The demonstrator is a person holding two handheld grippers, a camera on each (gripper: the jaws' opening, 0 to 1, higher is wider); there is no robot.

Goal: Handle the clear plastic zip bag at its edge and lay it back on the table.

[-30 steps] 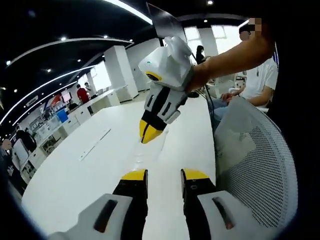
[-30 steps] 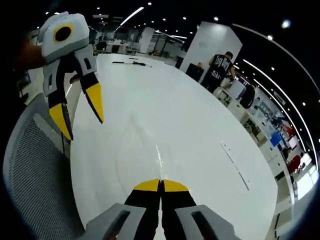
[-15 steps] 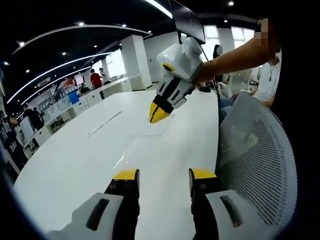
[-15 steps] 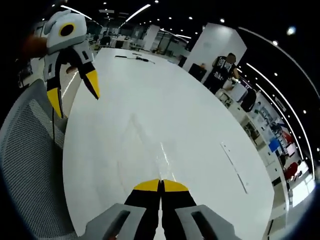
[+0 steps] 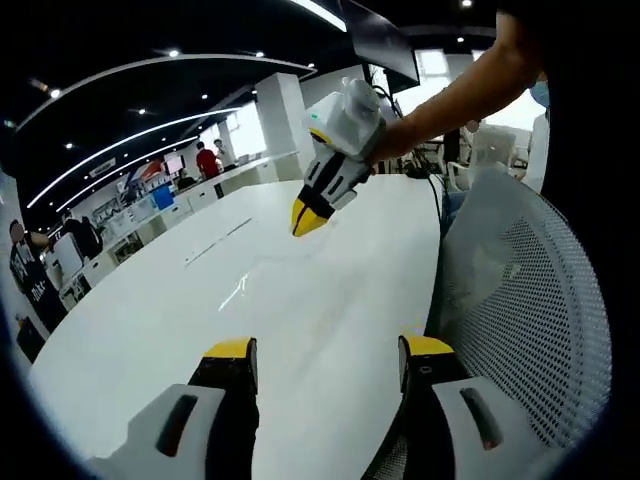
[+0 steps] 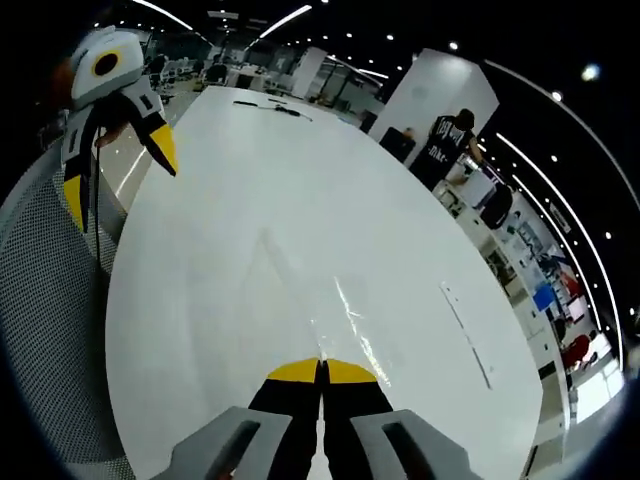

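The clear plastic zip bag (image 6: 290, 290) lies flat on the white table (image 6: 330, 170), faint, with glints along it. My right gripper (image 6: 322, 368) is shut on the bag's near edge. In the left gripper view the right gripper (image 5: 308, 218) reaches in from above, its yellow tips closed at the table, and the bag (image 5: 255, 275) shows as a glare streak. My left gripper (image 5: 329, 347) stands open with nothing between its fingers, low over the table's near edge. The right gripper view has the left gripper (image 6: 118, 175) at upper left, off the table's side and apart from the bag.
A white mesh chair (image 5: 520, 310) stands against the table's edge, also seen as chair (image 6: 50, 300). A thin white strip (image 6: 465, 320) lies on the table. Dark cables (image 6: 265, 105) sit at the far end. People stand and sit around the office.
My left gripper has drawn back from the right gripper and its jaws stand wider. The right gripper stays shut on the bag, low at the table.
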